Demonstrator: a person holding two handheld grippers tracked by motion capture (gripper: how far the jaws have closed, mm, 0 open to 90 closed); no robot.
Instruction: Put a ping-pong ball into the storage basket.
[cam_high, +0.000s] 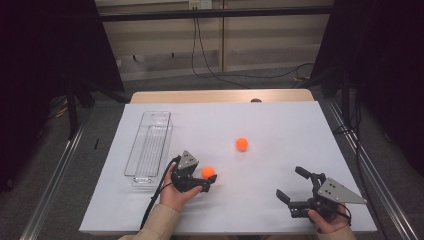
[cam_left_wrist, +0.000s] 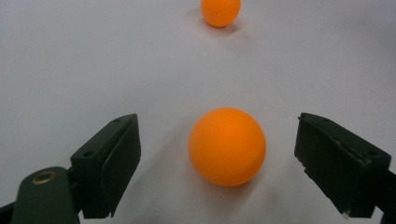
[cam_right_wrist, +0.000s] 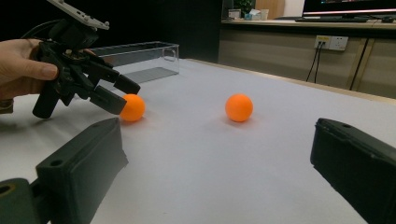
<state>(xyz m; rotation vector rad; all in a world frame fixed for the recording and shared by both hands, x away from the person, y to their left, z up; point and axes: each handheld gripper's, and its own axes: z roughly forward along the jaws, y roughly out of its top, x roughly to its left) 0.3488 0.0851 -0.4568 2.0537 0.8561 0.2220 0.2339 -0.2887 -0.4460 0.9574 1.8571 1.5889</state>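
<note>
An orange ball rests on the white table sheet, and my left gripper stands open around it. In the left gripper view the ball lies between the two spread jaws of that gripper, with a gap on each side. A second orange ball lies farther out, near the table's middle. My right gripper is open and holds nothing at the front right. From there I see the left gripper, the near ball and the far ball.
A long clear plastic tray lies at the left of the sheet, just beyond the left hand. A cable trails from the left gripper off the front edge. Dark curtains flank the table.
</note>
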